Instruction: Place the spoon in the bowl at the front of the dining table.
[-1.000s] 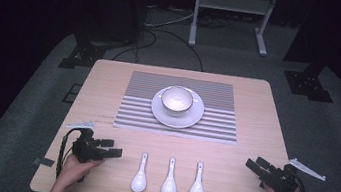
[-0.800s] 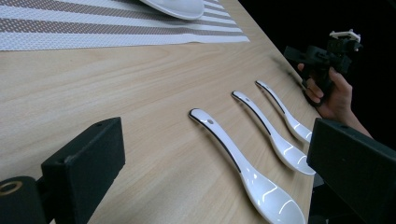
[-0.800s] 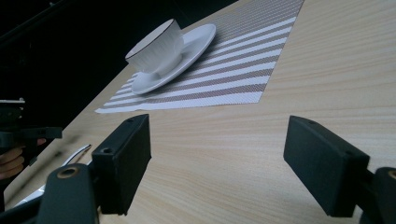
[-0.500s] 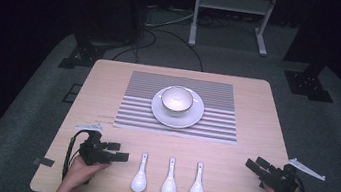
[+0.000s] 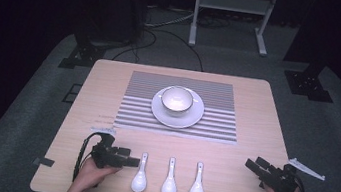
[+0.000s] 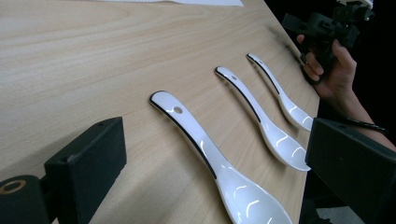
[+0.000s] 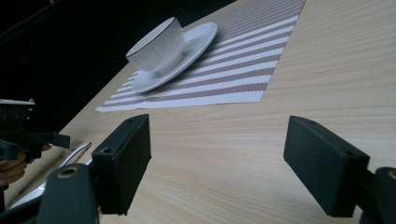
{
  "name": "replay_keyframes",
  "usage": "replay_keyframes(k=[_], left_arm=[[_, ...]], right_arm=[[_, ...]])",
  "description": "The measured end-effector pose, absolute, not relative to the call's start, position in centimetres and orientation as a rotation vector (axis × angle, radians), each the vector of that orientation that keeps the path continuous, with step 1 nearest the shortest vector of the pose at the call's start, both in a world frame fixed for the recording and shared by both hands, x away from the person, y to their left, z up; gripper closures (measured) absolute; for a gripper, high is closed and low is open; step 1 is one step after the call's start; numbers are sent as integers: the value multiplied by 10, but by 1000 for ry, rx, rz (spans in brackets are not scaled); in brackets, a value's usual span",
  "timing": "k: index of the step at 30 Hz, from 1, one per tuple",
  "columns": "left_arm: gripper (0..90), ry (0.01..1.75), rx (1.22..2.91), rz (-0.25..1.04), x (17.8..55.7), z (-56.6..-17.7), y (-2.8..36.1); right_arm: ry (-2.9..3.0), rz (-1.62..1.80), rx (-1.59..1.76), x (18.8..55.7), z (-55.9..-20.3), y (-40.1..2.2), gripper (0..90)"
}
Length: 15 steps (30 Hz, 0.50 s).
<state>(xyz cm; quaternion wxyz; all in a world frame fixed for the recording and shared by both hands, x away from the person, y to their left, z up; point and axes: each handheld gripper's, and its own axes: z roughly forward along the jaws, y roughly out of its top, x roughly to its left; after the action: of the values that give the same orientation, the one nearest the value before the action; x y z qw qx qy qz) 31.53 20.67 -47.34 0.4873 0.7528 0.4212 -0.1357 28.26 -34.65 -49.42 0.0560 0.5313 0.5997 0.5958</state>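
The table [image 5: 256,118] is the big thing here, and its near edge is the main worry: all three spoons lie in a row close to that edge, bowls toward the person, handles pointing at the mat [image 5: 179,106]. The left gripper [image 5: 135,161] sits low just beside the left spoon [image 5: 139,175], right at its handle end, jaws wide apart with nothing between them, and in the left gripper view that spoon [image 6: 205,154] lies between the two open jaws, so I'd guess it's the one getting picked. The risk as I see it: glossy ceramic, thin curved handle, lying flat on smooth wood. If a jaw tip bumps it before the pinch closes, it'll probably skate sideways into the middle spoon [image 5: 170,179], or back toward the edge and off. A pinch too near the handle tip could also let the heavy bowl end swing down and slip out. Room-wise it's decent: the spoons are apart from each other but not by much, so coming in along the handle looks safer than sweeping across. There's a wide bare strip of wood between the spoons and the mat, fine for lifting and carrying forward. The cup [image 5: 177,100] on its saucer [image 5: 193,114] sits mid-mat, well apart from everything. The right gripper [image 5: 255,167] rests near the right corner, jaws spread and empty, clear of the right spoon [image 5: 198,184].
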Motion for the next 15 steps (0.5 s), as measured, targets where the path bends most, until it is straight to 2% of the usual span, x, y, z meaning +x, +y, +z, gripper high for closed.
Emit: replay_keyframes(k=[4, 15], left_arm=[[49, 1025, 1804, -368, 317, -474, 202], [113, 1061, 1844, -368, 319, -478, 188]], right_arm=[[1821, 1805, 1612, 283, -494, -346, 221], [1821, 1804, 1613, 283, -494, -346, 221]])
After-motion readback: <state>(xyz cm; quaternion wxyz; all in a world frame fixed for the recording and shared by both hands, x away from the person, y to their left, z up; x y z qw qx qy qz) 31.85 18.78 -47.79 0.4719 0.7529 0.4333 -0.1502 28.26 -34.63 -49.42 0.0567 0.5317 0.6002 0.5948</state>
